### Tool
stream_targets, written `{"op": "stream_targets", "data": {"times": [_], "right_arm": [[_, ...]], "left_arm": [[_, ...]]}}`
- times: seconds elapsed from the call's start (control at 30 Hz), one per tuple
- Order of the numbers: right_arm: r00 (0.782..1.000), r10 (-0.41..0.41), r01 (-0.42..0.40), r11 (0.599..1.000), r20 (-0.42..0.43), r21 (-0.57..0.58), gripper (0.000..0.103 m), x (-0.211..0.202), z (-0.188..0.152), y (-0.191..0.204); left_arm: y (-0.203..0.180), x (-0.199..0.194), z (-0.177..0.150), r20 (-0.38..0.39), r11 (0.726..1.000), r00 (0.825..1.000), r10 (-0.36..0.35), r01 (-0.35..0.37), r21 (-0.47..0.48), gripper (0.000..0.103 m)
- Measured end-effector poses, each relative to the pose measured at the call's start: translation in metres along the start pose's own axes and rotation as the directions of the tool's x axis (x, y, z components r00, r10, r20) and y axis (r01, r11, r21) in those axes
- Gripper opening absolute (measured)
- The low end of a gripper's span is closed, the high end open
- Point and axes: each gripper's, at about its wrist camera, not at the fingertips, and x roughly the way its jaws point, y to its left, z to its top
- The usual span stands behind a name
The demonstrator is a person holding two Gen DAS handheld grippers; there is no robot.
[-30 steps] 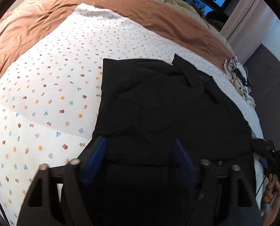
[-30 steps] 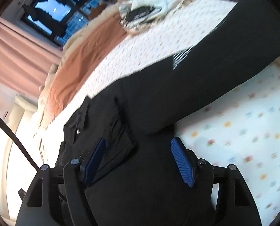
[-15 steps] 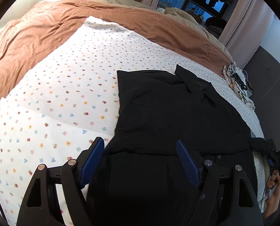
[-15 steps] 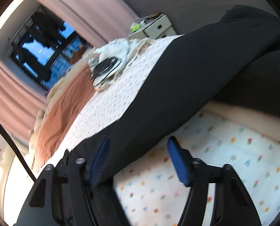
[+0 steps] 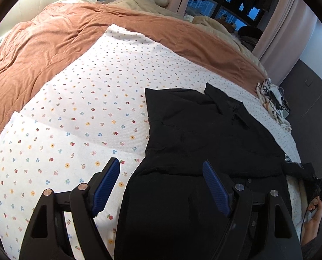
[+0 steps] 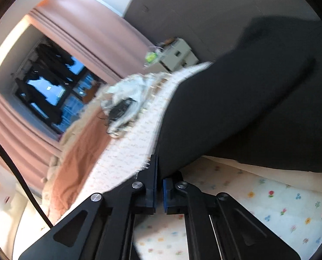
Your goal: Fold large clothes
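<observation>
A large black shirt [image 5: 204, 134] lies flat on the floral bed sheet [image 5: 85, 119], collar towards the far side. My left gripper [image 5: 161, 163] hovers open above the shirt's near left edge, with nothing between its blue pads [image 5: 106, 184]. In the right wrist view the shirt [image 6: 225, 112] rises as a lifted dark fold. My right gripper [image 6: 159, 173] is shut, pinching the edge of that fold. A person's hand [image 5: 312, 214] holds the right gripper's handle at the shirt's right end.
A brown blanket [image 5: 52, 43] covers the far part of the bed. A pale cloth pile with black cables [image 5: 273, 101] sits near the bed's right edge. A small white cabinet [image 6: 178, 54] stands by the grey wall, beside pink curtains [image 6: 85, 43] and a dark window.
My right gripper has closed on the shirt's edge and swung round towards the bed's side. My left gripper has drawn back and risen, still open, so more of the bed shows.
</observation>
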Motion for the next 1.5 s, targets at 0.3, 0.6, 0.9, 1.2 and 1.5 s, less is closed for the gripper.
{"op": "stream_targets", "data": {"times": [0.3,0.6,0.9,1.2,1.5], "right_arm": [[0.984,0.176,-0.175,0.975,0.0,-0.134,0.0,-0.023,-0.054,0.1],[0.946,0.308,-0.323,0.925,-0.105,-0.2,0.0,-0.028,-0.117,0.185],[0.909,0.316,-0.391,0.872,-0.271,-0.295,0.0,-0.015,-0.181,0.243],[0.854,0.079,-0.336,0.839,-0.515,-0.428,0.004,0.029,-0.206,0.261],[0.748,-0.061,-0.301,0.856,-0.661,-0.42,0.074,0.049,-0.211,0.27]], "left_arm": [[0.001,-0.014,0.004,0.012,0.998,0.999,-0.05,0.05,-0.045,0.08],[0.004,-0.026,0.005,0.014,0.993,0.996,-0.09,0.091,-0.078,0.08],[0.015,-0.037,-0.001,0.01,0.988,0.993,-0.116,0.116,-0.102,0.08],[0.015,-0.025,0.001,-0.013,0.988,0.993,-0.121,0.119,-0.102,0.08],[0.002,-0.023,-0.004,-0.034,0.991,0.992,-0.122,0.12,-0.055,0.08]]}}
